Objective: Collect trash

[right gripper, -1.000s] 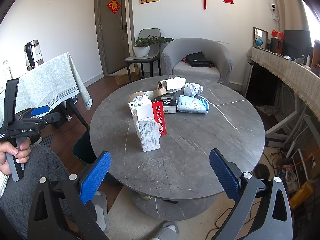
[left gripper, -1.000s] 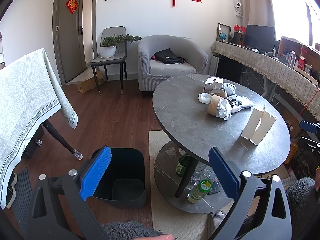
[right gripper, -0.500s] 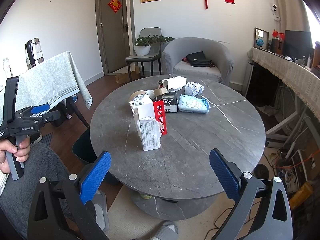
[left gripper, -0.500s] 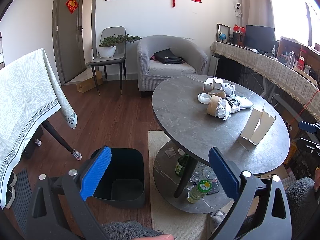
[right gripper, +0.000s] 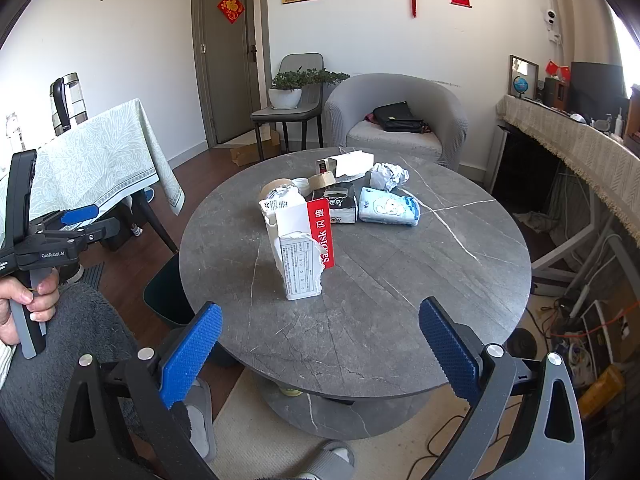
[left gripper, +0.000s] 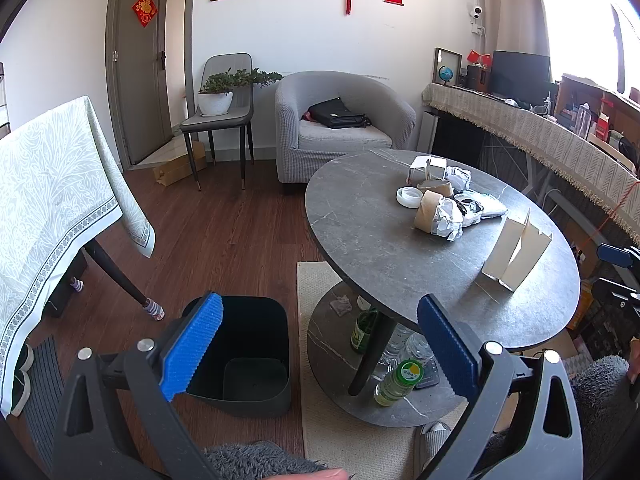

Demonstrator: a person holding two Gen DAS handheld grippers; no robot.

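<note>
A torn white carton with a red flap (right gripper: 302, 250) stands upright near the middle of the round grey table (right gripper: 400, 280); in the left wrist view the carton (left gripper: 516, 254) shows its plain white back. Behind it lie a tape roll (right gripper: 322, 180), a crumpled paper ball (right gripper: 388, 176), a blue-white tissue pack (right gripper: 388, 212) and a black-white packet (right gripper: 340, 204). A dark empty bin (left gripper: 248, 354) stands on the floor left of the table. My right gripper (right gripper: 320, 354) is open short of the table's near edge. My left gripper (left gripper: 320, 346) is open above the bin.
Bottles (left gripper: 398, 382) stand on the table's lower shelf. A cloth-covered table (left gripper: 52, 192) is at the left. A grey armchair (left gripper: 340, 120) and a chair with a potted plant (left gripper: 218, 100) stand at the back wall. A long sideboard (right gripper: 580, 148) and cables (right gripper: 576, 320) are at the right.
Almost nothing moved; both views drift very slightly. Both grippers stay open and empty.
</note>
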